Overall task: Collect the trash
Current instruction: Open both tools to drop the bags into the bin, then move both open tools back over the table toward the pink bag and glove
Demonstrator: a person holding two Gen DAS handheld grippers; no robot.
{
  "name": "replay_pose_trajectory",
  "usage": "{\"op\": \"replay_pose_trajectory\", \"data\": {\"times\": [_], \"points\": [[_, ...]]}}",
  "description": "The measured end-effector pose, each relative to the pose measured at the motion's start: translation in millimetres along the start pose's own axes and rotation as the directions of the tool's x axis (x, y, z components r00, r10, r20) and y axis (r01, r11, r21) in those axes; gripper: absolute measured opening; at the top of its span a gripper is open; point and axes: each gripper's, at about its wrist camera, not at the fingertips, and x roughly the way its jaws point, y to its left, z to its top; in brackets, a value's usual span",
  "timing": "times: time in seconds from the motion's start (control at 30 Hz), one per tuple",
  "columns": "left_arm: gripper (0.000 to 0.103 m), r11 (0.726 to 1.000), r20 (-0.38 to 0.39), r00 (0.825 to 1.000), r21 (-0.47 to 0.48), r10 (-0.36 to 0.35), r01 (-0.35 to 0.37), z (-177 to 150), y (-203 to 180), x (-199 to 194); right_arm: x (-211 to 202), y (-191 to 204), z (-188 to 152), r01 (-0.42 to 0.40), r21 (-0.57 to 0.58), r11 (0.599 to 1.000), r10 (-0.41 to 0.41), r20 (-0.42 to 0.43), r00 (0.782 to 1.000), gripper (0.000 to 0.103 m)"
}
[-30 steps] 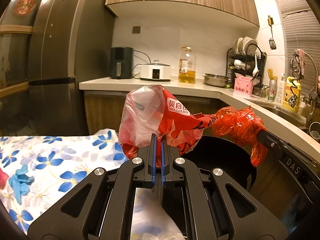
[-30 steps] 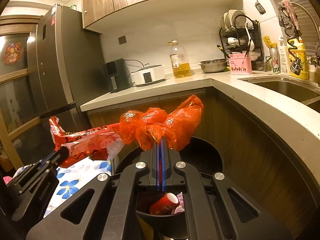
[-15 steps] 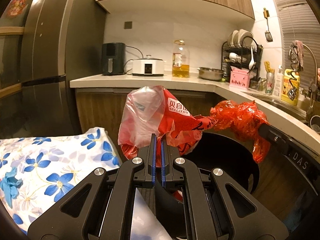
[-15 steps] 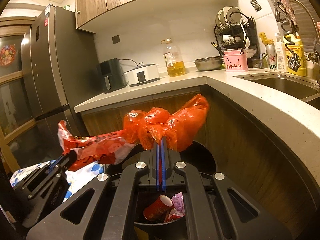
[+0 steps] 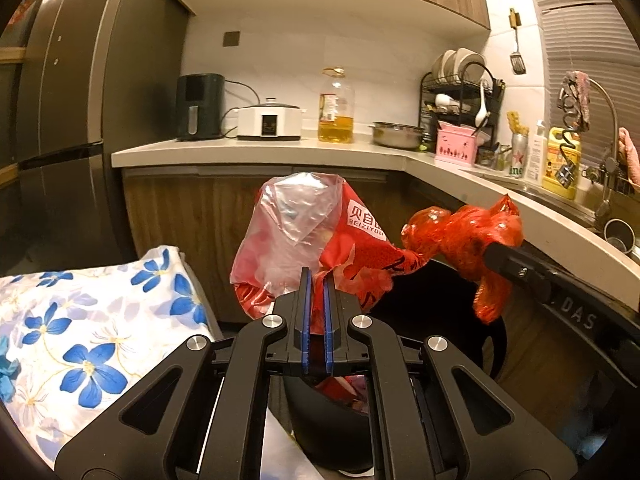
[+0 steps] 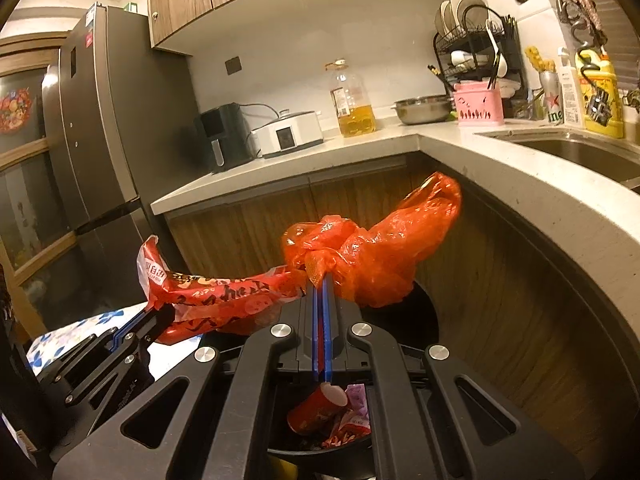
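My left gripper (image 5: 315,280) is shut on a red and clear snack wrapper (image 5: 304,232) with white lettering, held above a black trash bin (image 5: 432,312). My right gripper (image 6: 320,280) is shut on a crumpled orange-red plastic bag (image 6: 376,248), also over the bin (image 6: 420,312). The wrapper (image 6: 216,292) and the bag (image 5: 468,236) touch between the two grippers. In the right wrist view the bin holds a red paper cup (image 6: 316,408) and other scraps. The right gripper (image 5: 496,256) shows at the right of the left wrist view; the left gripper (image 6: 160,312) shows at lower left of the right wrist view.
A table with a blue-flowered white cloth (image 5: 80,312) stands left of the bin. An L-shaped counter (image 5: 260,148) wraps behind and to the right, with an oil bottle (image 5: 336,108), cooker (image 5: 269,122), dish rack (image 5: 460,92) and sink (image 6: 568,152). A tall fridge (image 5: 52,140) stands left.
Both grippers have risen a little and drawn slightly apart, stretching the wrapper and bag between them. The left view has shifted right, showing less tablecloth. Both stay shut on the trash.
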Motion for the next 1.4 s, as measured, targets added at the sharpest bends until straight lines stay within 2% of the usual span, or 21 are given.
{"op": "replay_pose_trajectory", "data": {"times": [0.2,0.33,0.43,0.5,0.57,0.63,0.7,0.93,1.2,1.4], "points": [[0.015,1.000,0.000,1.000,0.008,-0.030,0.030,-2,-2,0,5,-1,-3,-0.004,0.004,1.000,0.004,-0.020,1.000,0.003],[0.034,0.999,-0.003,0.999,0.007,-0.045,0.045,-4,-2,1,8,-4,-3,0.001,0.013,1.000,0.000,-0.035,0.999,0.004],[0.047,0.999,-0.002,0.999,0.001,-0.043,0.043,-6,-1,1,8,-7,-4,0.009,0.022,1.000,-0.008,-0.035,0.999,0.014],[0.051,0.999,-0.002,0.999,-0.001,-0.039,0.039,-6,0,1,7,-8,-5,0.015,0.027,1.000,-0.014,-0.030,0.999,0.029],[0.057,0.999,-0.004,0.999,-0.007,-0.033,0.033,-7,2,1,5,-9,-6,0.021,0.027,0.999,-0.020,-0.025,0.999,0.033],[0.059,1.000,-0.004,1.000,-0.015,-0.025,0.025,-8,5,-1,5,-9,-6,0.023,0.030,0.999,-0.022,-0.026,0.999,0.036],[0.061,0.999,-0.006,1.000,-0.029,-0.021,0.021,-9,9,-3,3,-9,-6,0.026,0.035,0.999,-0.025,-0.021,0.999,0.043],[0.069,0.999,0.007,1.000,-0.047,0.025,-0.025,-10,18,-16,-6,-4,-8,0.039,0.036,0.999,-0.039,0.007,0.999,0.055],[0.078,0.993,0.038,0.993,-0.053,0.111,-0.109,-15,32,-45,-25,9,-8,0.064,0.015,0.998,-0.065,0.067,0.996,0.076],[0.084,0.980,0.042,0.983,-0.103,0.178,-0.173,-19,61,-73,-37,20,-10,0.066,-0.005,0.998,-0.066,0.096,0.993,0.079]]}}
